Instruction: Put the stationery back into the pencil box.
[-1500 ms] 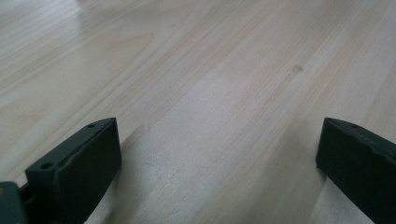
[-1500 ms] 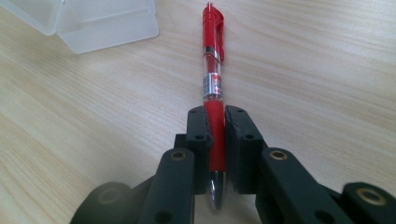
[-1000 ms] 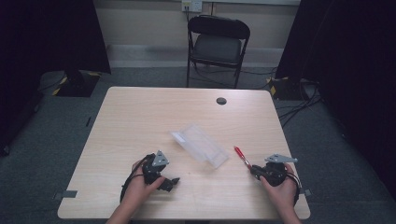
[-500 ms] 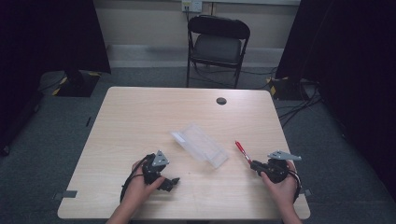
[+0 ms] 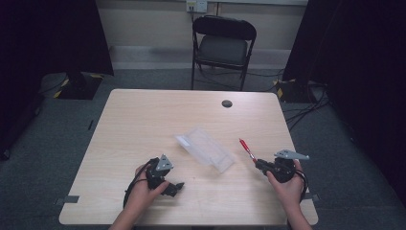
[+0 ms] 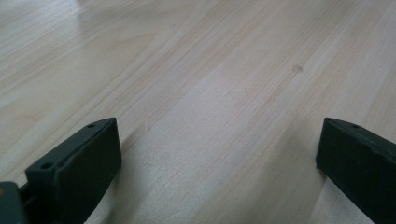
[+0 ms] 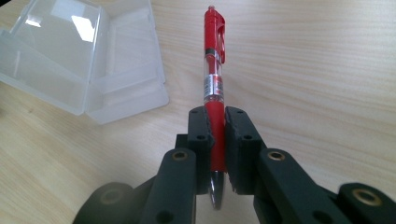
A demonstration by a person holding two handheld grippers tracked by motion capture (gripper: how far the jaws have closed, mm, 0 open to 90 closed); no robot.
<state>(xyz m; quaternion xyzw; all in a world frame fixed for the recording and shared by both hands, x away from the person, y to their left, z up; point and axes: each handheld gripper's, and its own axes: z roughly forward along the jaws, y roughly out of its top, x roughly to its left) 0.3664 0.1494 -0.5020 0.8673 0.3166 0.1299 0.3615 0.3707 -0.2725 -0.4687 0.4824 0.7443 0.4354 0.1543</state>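
My right claw [image 7: 217,135] is pinched tight on a red pen [image 7: 214,70], its two jaws pressing the lower barrel from either side. The pen's tip pokes back just behind the jaws, and the clip end sticks out ahead of them, away from me. Ahead and to the left of this claw lies an open clear plastic case [image 7: 88,65], near the pen but not touching it. In the high view my right hand [image 5: 287,184] wraps the claw's body from behind near the tabletop's [image 5: 158,120] right front corner, with the pen angled up and left toward the case.

My left claw [image 6: 219,158] is spread wide, with bare wood between the jaws and nothing in them. It sits low over the tabletop, my left hand [image 5: 143,189] curled around it, well apart from the case on its right.

Since a second ago, my right claw has shifted slightly with the pen clamped as before; my left has stayed put.
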